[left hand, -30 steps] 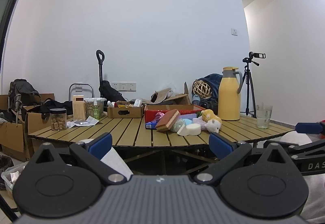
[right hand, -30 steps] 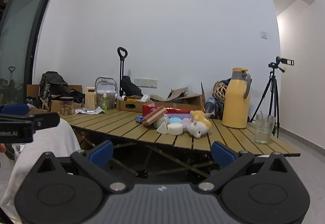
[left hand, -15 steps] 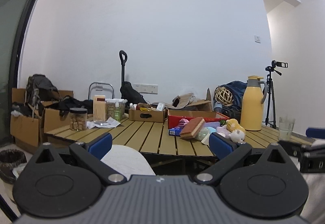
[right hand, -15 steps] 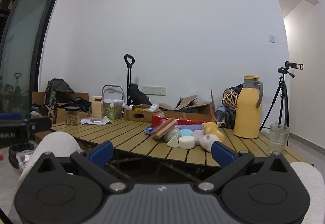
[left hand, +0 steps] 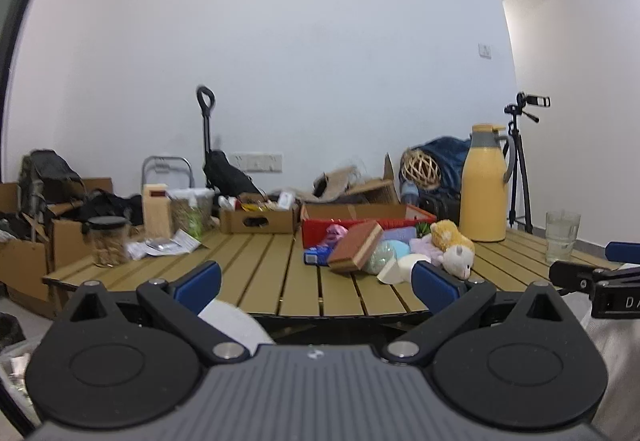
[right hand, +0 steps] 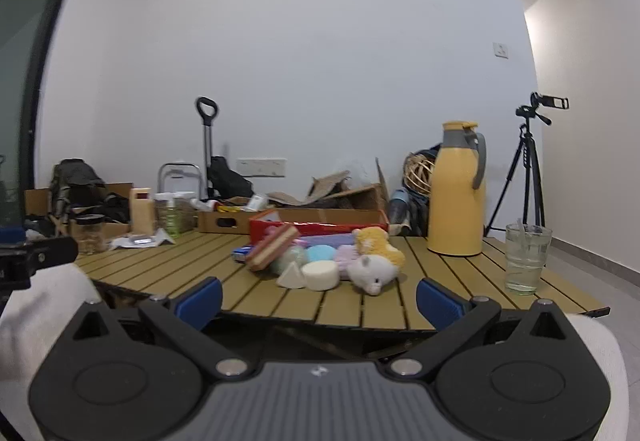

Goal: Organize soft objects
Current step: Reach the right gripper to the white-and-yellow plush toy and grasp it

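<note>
Both grippers are held low in front of a slatted tan wooden table [left hand: 256, 273], short of its near edge, and neither touches anything on it. The left gripper [left hand: 316, 281] has its blue-tipped fingers [left hand: 198, 281] spread wide with nothing between them, and the right gripper [right hand: 318, 297] is likewise spread wide and empty. The soft things lie in a heap near the middle of the table, just in front of a shallow red box [right hand: 320, 227]: a white and yellow plush animal [right hand: 376, 261] lying on its side, a white round sponge puck [right hand: 320, 275] touching a small white wedge-shaped sponge [right hand: 291, 276], a pale blue round puff [right hand: 322, 253], and a brown and tan block-shaped sponge [right hand: 272, 247] tilted up on the pile. A pale green piece and lilac pieces behind these are half buried, so their shapes cannot be made out, and what lies inside the red box is hidden by its wall. In the left wrist view the right finger covers the near edge of the white pieces. To the right stand a tall yellow thermos jug [right hand: 456, 197] and a clear drinking glass [right hand: 527, 259], well apart from the heap. At the far left are a clear lidded jar [left hand: 108, 241] and blurred packets. The table's underside is cut off by the gripper bodies.
</note>
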`<state>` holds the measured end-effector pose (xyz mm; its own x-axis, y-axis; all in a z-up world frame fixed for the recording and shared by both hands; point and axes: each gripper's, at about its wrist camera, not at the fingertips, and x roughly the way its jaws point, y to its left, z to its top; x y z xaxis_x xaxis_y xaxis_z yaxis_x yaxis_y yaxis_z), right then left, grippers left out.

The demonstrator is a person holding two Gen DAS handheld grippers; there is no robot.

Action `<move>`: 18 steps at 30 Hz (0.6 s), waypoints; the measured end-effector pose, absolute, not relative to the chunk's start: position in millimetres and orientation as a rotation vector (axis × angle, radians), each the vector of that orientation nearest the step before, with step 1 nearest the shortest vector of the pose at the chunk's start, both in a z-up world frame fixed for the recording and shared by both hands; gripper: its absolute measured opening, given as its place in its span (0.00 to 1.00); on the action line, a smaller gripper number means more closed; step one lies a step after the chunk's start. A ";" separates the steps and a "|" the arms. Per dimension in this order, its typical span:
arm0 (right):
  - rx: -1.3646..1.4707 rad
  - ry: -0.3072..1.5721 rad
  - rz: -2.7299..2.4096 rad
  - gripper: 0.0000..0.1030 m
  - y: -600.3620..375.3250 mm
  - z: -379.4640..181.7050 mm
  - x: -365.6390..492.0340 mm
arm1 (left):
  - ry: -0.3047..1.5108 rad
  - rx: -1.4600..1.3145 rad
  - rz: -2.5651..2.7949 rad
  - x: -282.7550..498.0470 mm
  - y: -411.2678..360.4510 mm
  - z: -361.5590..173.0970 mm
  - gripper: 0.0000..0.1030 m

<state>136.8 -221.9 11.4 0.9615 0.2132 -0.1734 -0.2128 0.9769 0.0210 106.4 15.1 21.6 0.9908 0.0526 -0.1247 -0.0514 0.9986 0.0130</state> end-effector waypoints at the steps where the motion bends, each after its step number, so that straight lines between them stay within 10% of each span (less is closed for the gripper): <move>1: 0.001 0.178 0.207 1.00 -223.8 10.8 146.7 | 0.133 0.011 0.046 118.2 14.1 21.5 1.00; 18: 0.079 0.397 0.190 0.93 -260.7 2.3 406.0 | 0.310 -0.041 -0.171 359.5 -30.6 1.4 0.92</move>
<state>406.0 -260.7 2.3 0.9049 0.1987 -0.3764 -0.1680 0.9793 0.1131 359.5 -30.6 1.4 0.9380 -0.1740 -0.2999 0.1615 0.9846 -0.0662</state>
